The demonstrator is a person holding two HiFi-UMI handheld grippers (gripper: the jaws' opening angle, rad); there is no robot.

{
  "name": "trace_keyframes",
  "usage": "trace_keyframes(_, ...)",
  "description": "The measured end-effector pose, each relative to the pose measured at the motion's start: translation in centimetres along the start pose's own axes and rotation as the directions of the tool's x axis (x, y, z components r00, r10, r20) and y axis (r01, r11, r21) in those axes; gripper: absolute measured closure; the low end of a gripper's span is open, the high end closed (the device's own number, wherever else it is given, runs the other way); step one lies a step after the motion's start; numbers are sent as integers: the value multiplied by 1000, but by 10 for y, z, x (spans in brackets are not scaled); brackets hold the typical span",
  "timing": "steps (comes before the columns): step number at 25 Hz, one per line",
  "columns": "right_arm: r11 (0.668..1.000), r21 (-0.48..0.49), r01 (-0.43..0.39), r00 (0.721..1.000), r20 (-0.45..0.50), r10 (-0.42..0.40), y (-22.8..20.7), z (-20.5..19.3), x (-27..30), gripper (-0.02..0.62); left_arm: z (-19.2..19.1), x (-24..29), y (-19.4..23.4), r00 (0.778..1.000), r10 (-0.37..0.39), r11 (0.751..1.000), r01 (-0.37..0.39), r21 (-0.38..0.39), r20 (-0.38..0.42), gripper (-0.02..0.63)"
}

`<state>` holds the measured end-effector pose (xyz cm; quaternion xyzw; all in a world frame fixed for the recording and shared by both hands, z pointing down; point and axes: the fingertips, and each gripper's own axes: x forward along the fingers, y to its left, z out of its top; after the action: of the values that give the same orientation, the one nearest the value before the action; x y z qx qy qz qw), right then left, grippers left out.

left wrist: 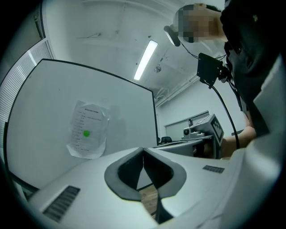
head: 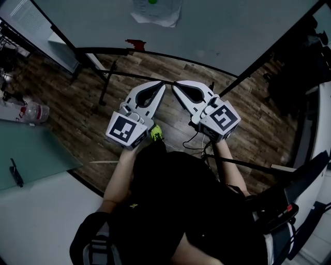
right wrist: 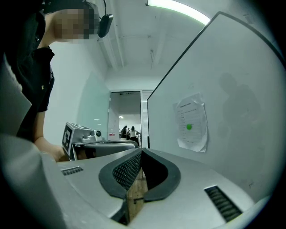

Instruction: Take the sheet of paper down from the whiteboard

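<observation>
Sheet of paper (head: 156, 11) held on whiteboard (head: 232, 31) by green magnet (left wrist: 86, 133) (untouched); left gripper (head: 162, 85), right gripper (head: 175, 85) both closed, empty, well short.

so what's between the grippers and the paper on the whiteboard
In the head view, only wood floor, the board's frame and bare whiteboard separate the left gripper and right gripper from the sheet of paper.

Room as I see it: dark wood-plank floor (head: 258, 129) beneath me; pale walls (right wrist: 91, 103); strip light (left wrist: 145, 59) on the white ceiling (left wrist: 103, 27); open doorway (right wrist: 125, 112); a bench (head: 41, 150) at my left.
</observation>
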<state>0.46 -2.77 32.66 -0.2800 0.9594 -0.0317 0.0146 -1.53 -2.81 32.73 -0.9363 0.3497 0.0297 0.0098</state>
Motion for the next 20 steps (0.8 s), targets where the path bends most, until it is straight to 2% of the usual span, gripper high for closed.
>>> trace_keyframes(20,998,9,66,998,-20,-66,-61,5,85,575,-3,40,98,997,-73,997,73,-1,5,586)
